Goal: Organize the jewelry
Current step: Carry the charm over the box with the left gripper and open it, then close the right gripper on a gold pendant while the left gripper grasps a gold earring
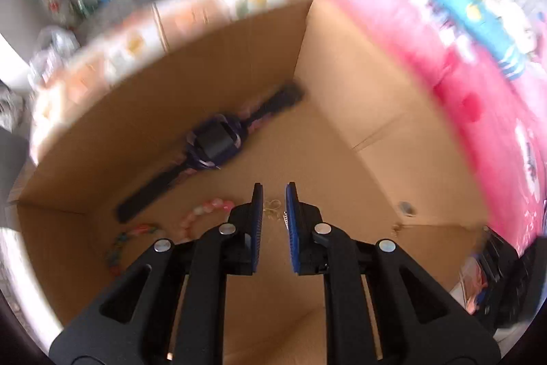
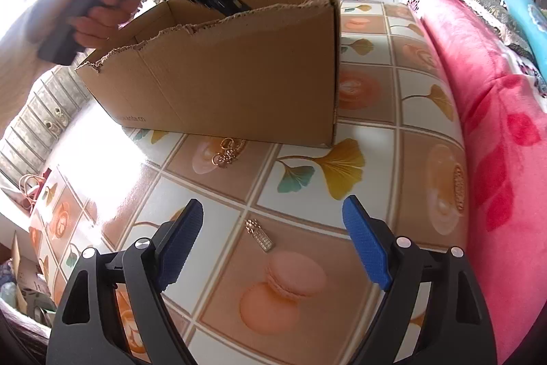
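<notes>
Close to the table's near edge, the right gripper (image 2: pixel 271 202) hangs over the glossy macaron-and-leaf patterned tablecloth (image 2: pixel 372 81) with its blue pads spread wide. A small gold rectangular pendant (image 2: pixel 259 236) lies loose on the cloth between them. Further in, a tangle of gold rings (image 2: pixel 227 154) sits just beside the near wall of a torn brown cardboard box (image 2: pixel 239 74). A hand (image 2: pixel 99 9) tips the left gripper (image 1: pixel 274 186) down into that box, pads almost together. A thin gold piece (image 1: pixel 273 211) shows in the slit; I cannot tell whether it is pinched. On the box floor lie a pink bead bracelet (image 1: pixel 205 211), a multicoloured bracelet (image 1: pixel 130 245) and, beyond, a dark purple wristwatch (image 1: pixel 212 141).
</notes>
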The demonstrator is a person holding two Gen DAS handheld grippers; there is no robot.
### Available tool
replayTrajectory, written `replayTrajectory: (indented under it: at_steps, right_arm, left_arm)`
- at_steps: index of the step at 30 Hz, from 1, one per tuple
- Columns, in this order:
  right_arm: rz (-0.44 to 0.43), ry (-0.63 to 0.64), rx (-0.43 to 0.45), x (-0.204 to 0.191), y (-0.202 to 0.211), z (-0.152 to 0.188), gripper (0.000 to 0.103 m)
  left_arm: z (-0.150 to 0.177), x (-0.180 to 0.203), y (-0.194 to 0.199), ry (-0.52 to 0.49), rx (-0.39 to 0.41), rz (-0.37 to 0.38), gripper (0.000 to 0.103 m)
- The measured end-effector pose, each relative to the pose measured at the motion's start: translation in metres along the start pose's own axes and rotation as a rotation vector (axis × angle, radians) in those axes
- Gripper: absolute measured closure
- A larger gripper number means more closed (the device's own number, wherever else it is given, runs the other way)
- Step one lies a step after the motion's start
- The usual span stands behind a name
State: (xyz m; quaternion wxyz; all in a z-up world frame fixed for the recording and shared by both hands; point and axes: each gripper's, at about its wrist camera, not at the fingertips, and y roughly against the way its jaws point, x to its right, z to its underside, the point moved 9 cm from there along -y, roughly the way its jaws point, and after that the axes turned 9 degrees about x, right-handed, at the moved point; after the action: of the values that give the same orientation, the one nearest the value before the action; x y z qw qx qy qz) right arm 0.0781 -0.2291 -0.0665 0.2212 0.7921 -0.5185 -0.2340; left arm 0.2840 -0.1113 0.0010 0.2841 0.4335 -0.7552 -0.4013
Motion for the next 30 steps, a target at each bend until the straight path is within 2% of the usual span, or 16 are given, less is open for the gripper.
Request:
replayTrajectory:
  at_steps: [2,4,7,8,9,11,13,15,16,17,18,20,24,30]
  right_arm:
    - [-0.013,0.006,0.007,-0.002,0.008,0.002,0.021]
    - [-0.047,0.015,0.008,-0.007,0.014,0.006,0.021]
    - [-0.07,0.052,0.022,-0.014,0.019,0.008,0.022]
    - [-0.08,0.062,0.02,-0.017,0.018,0.009,0.024]
    - [-0.09,0.067,0.023,-0.018,0.017,0.008,0.027]
    - [-0.115,0.106,0.007,-0.025,0.008,0.01,0.04]
    - [-0.053,0.184,-0.034,-0.023,-0.008,0.016,0.052]
    - [-0.028,0.229,-0.032,-0.024,-0.012,0.018,0.06]
    - [-0.034,0.223,-0.034,-0.025,-0.012,0.018,0.073]
    - [-0.039,0.222,-0.039,-0.027,-0.012,0.019,0.095]
    - [-0.048,0.228,-0.046,-0.031,-0.01,0.021,0.097]
    - [-0.004,0.254,-0.041,-0.033,-0.007,0.023,0.097]
    - [0.033,0.191,-0.055,-0.026,0.002,0.024,0.098]
    - [0.016,0.033,0.074,-0.021,0.039,0.0,0.099]
  left_arm:
    - [0.004,0.015,0.06,-0.052,0.151,0.033,0.09]
    - [0.024,0.032,0.11,-0.093,0.257,0.081,0.09]
    - [0.076,0.06,0.144,-0.116,0.294,0.157,0.09]
    - [0.098,0.068,0.144,-0.119,0.284,0.169,0.09]
    - [0.107,0.072,0.144,-0.119,0.275,0.182,0.09]
    - [0.14,0.083,0.133,-0.123,0.255,0.197,0.09]
    - [0.16,0.086,0.12,-0.123,0.238,0.186,0.09]
    - [0.174,0.085,0.108,-0.07,0.212,0.224,0.09]
    - [0.179,0.081,0.103,-0.05,0.202,0.229,0.09]
    - [0.183,0.077,0.098,-0.033,0.194,0.227,0.09]
    - [0.186,0.072,0.093,-0.018,0.187,0.219,0.09]
    - [0.192,0.07,0.085,-0.005,0.179,0.207,0.09]
    - [0.192,0.068,0.08,0.003,0.187,0.223,0.09]
    - [0.169,0.077,0.067,-0.055,0.255,0.169,0.085]
